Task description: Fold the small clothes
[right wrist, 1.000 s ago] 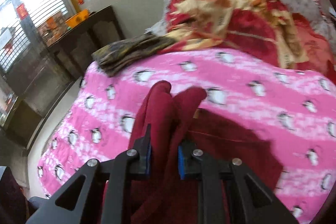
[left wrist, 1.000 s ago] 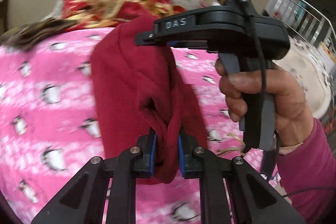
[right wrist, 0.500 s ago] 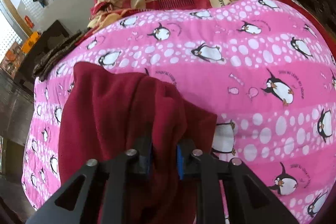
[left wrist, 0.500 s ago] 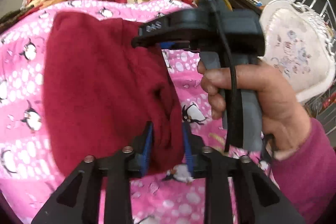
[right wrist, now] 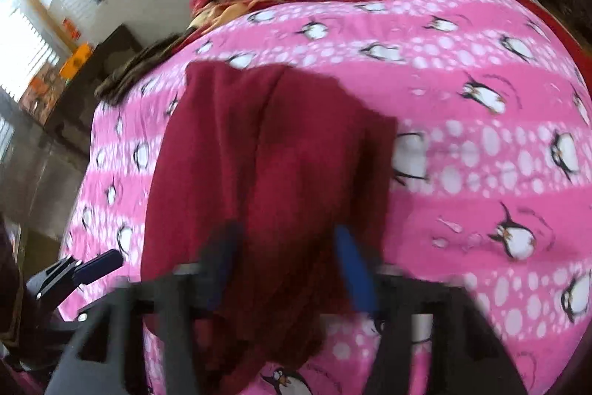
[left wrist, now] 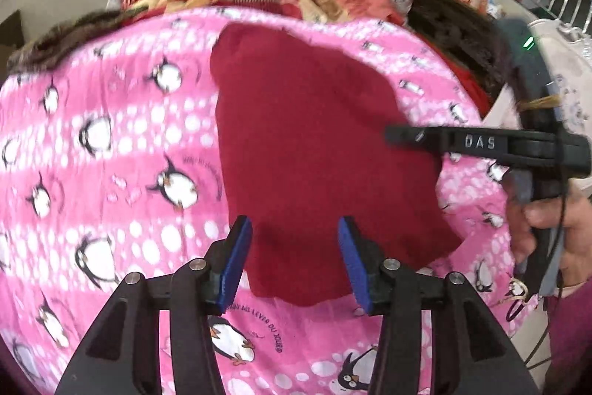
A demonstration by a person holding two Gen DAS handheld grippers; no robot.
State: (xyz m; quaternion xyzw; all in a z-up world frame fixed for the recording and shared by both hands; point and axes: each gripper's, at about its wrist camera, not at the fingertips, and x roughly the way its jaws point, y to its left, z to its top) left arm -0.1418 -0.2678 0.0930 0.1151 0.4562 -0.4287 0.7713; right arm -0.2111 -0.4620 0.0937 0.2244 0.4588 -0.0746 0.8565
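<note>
Left claw [left wrist: 295, 260] and right claw [right wrist: 286, 269] both wide, empty, above flat maroon cloth [left wrist: 314, 150].

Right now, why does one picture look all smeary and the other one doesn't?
Right wrist view: motion blur smears the right gripper and the red cloth. Left wrist view: the left gripper is crisp, the penguin blanket only slightly soft. Both views: the fisheye lens bends the edges and darkens the corners.

The left gripper [left wrist: 295, 256] wore black linkage arms, silver screws and blue pads [left wrist: 236, 265]. The right gripper [left wrist: 492, 145] carried white "DAS" lettering, a green light, a thin cable; magenta sleeve.
</note>
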